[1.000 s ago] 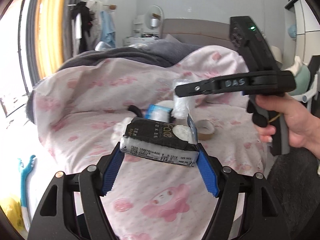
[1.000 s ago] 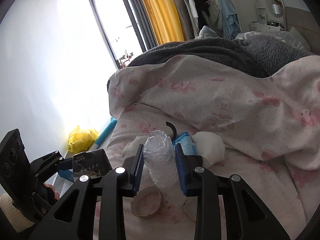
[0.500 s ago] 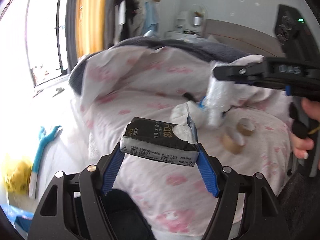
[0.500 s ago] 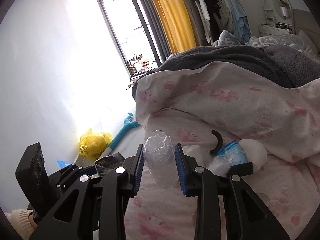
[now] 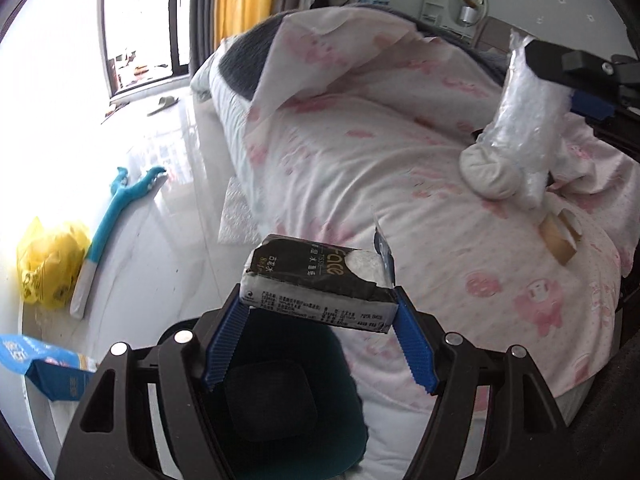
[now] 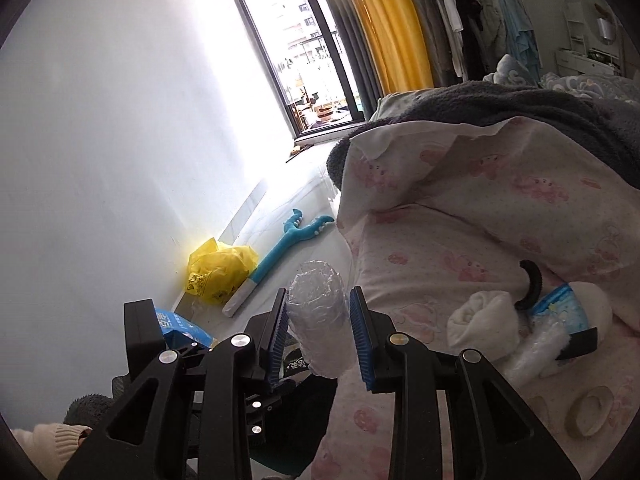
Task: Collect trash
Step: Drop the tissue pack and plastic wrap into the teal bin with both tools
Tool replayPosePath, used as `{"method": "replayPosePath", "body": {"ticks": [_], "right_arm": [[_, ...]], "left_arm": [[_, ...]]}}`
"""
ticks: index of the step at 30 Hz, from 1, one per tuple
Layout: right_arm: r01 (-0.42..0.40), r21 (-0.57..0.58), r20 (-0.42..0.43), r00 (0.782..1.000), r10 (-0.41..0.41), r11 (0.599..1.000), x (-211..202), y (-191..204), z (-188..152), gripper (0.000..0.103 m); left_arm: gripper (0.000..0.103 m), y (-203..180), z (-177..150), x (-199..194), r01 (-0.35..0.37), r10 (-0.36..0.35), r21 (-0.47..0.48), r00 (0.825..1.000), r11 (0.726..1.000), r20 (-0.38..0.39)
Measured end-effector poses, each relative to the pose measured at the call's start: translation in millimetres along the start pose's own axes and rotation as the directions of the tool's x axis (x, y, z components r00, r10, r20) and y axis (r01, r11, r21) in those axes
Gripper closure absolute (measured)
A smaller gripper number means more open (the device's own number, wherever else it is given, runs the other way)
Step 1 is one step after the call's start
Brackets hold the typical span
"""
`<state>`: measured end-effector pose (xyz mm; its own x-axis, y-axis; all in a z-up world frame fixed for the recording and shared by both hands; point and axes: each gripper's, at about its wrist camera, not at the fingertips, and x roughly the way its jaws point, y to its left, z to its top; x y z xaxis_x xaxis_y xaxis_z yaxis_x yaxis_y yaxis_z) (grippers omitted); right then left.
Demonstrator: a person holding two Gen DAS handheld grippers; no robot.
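With the left tool (image 5: 320,320) clamped on a black tissue pack (image 5: 320,286) above the dark bin (image 5: 280,404) at lower centre, and the right tool (image 6: 318,334) squeezing a crumpled plastic bottle (image 6: 318,316), an off-centre release could drop either onto the floor (image 5: 160,240).

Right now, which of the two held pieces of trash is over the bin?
The black tissue pack in the left gripper hangs over the dark bin; the crumpled clear plastic in the right gripper is over the bed.
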<state>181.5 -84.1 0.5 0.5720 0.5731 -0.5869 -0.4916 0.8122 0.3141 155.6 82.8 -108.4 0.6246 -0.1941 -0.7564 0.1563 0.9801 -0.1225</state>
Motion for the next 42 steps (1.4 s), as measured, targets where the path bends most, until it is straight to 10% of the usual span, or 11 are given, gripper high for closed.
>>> {"method": "replayPosePath", "body": {"ticks": [11,27,42], "right_arm": [[-0.064,0.005,-0.096,0.993,0.064,0.998,45.6,36.4,-9.9,0.072],[-0.064,-0.066,-0.268,0.962,0.044,0.996,115.8,78.7,-32.2,0.072],[-0.027,-0.09,-0.443,0.896,-0.015,0.996,181.6,93.5,-69.9,0.072]], "left_arm": [[0.029,48.7,-30.1,17.1,-0.022,0.003,-0.121,0.988,0.992,-0.155],[0.024,97.0,-82.3,43.6,-0.062,-0.033,-0.225,0.919,0.973,-0.394],[0.013,128.7,-76.6,-15.5,-0.067,0.017,-0.245,0.98,0.967,-0.199]]}}
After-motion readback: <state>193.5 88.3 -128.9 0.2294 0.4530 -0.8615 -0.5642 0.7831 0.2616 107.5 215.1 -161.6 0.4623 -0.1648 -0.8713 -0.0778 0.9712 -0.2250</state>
